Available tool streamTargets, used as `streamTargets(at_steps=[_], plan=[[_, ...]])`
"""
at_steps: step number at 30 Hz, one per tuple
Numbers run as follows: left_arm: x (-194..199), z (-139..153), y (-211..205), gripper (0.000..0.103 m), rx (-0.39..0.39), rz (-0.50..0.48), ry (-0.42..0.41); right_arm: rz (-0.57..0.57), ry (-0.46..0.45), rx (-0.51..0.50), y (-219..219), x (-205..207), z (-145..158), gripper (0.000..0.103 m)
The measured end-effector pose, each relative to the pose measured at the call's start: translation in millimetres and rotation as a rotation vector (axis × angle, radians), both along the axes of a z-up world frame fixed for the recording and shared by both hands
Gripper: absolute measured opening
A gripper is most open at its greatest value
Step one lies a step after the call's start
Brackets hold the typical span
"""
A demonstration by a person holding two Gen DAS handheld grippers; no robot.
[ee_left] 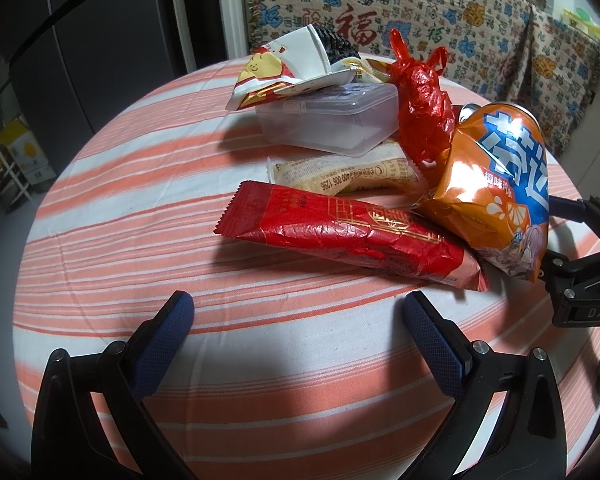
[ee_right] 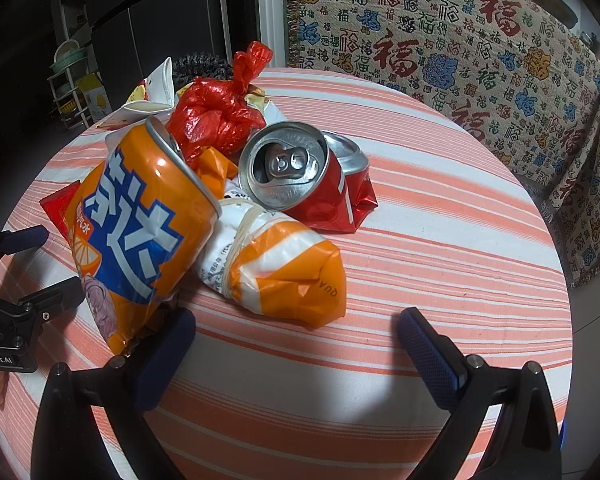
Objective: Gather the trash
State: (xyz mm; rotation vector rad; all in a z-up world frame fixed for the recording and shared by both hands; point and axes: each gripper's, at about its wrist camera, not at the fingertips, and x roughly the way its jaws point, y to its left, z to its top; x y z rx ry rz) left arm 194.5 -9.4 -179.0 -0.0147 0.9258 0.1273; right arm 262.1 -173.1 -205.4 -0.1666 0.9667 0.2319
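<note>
Trash lies piled on a round table with an orange-striped cloth (ee_left: 140, 240). In the left wrist view a long red wrapper (ee_left: 340, 236) lies just ahead of my open, empty left gripper (ee_left: 298, 312). A crushed orange can (ee_left: 496, 188) leans at its right; it also shows in the right wrist view (ee_right: 140, 232). Behind are a beige wrapper (ee_left: 348, 172), a knotted red bag (ee_left: 420, 112) and a clear plastic box (ee_left: 328, 120). My right gripper (ee_right: 296, 324) is open and empty, in front of an orange-white wrapped bundle (ee_right: 284, 268) and a crushed red can (ee_right: 300, 176).
A yellow-red snack packet and white carton (ee_left: 292, 64) lie on the clear box. A patterned blanket (ee_right: 460, 60) hangs behind the table. A dark fridge (ee_left: 100, 40) and a rack (ee_right: 72, 80) stand at the left. Each gripper shows at the edge of the other's view.
</note>
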Motion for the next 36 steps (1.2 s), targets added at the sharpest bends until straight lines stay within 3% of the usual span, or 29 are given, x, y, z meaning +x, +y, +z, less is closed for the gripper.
streamTargets(at_steps=[28,31,34,36], plan=[[-9,1,0,0.102,-0.025,-0.013,-0.008,0.006,0.005,0.002,0,0,0,0.103],[-24,10,8,0.102,-0.097,-0.008,-0.066,0.007,0.006,0.002,0,0,1,0.103],[-24,18,19,0.102,-0.2,0.067,-0.097,0.008,0.007,0.002,0,0,1,0.103],[-17,23,34,0.102,-0.348,0.168,-0.119,0.009,0.007,0.003,0,0,1,0.103]])
